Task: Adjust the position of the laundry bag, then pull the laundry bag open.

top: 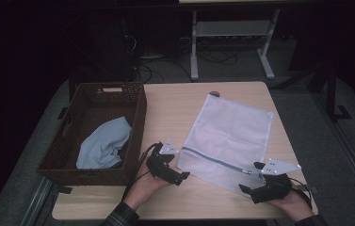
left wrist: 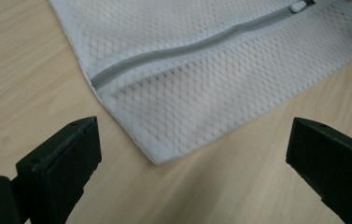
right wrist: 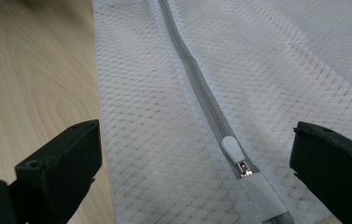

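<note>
So from up top I've got both hands low at the near edge of the table [top: 165,101]. Left gripper [top: 179,176] sits just off the near left corner of the mesh bag [top: 227,141], pointing across toward it, forearm coming in at an angle from the bottom. Right gripper [top: 249,188] is parked at the bag's near right corner, hand tucked behind it, pointing left along the zip [top: 215,160].

Jaws: left ones are spread wide with nothing between them, just bare wood and the bag's corner ahead. Right ones are wide apart too, straddling the bag's edge with the zip pull [right wrist: 233,150] lying between them, not pinched.

The bag is flat on the table, right of centre, slightly skewed. It's white, see-through diamond mesh, rectangular, with a grey zip running along its near end and a small white pull with a metal link. Table is pale wood grain with rounded corners.

Off to the left there's a dark woven basket [top: 135,115], rectangular, with a crumpled light blue cloth [top: 104,143] in it.
</note>
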